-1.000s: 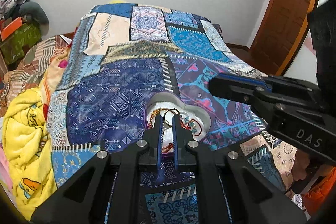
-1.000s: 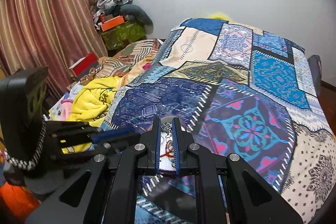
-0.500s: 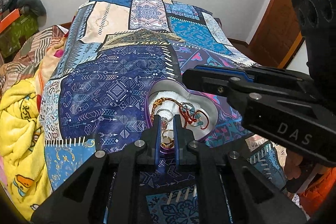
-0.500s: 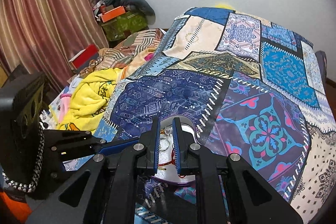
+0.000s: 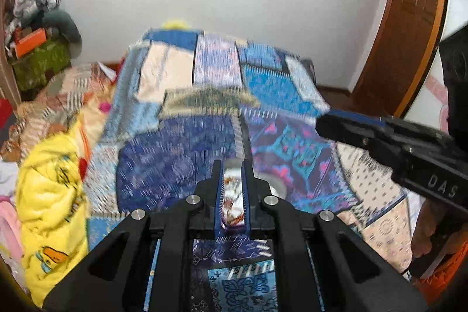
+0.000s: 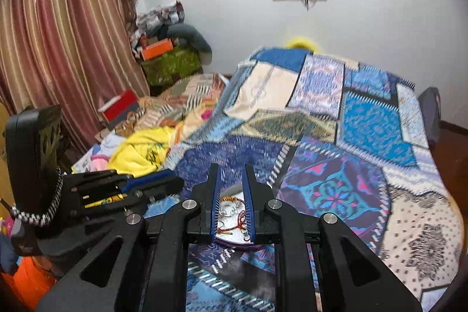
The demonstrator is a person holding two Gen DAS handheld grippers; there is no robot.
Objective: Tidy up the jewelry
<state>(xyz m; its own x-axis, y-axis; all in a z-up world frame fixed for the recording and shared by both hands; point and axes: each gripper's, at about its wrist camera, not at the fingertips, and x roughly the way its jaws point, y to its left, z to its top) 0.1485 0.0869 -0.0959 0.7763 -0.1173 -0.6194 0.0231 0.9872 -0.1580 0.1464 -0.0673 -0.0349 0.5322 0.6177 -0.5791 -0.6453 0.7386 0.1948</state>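
The jewelry dish [image 6: 234, 243] sits on the patchwork bedspread [image 6: 365, 119] near the foot of the bed, a tangle of jewelry [image 6: 232, 209] inside it: gold rings and red cord. From the right wrist view it lies straight ahead at twelve o'clock, framed by the right gripper [image 6: 232, 186], whose blue-lined jaws stand parted with nothing between them, tilted down over the dish. The left gripper [image 5: 233, 180] hangs above the same dish, jaws a narrow gap apart; the blur keeps me from telling whether they pinch anything. Each tool reaches in level from the other's side, at three and nine o'clock. A yellow blanket [image 5: 49, 195] is heaped at nine o'clock; a wooden door [image 5: 409, 28] stands at two.
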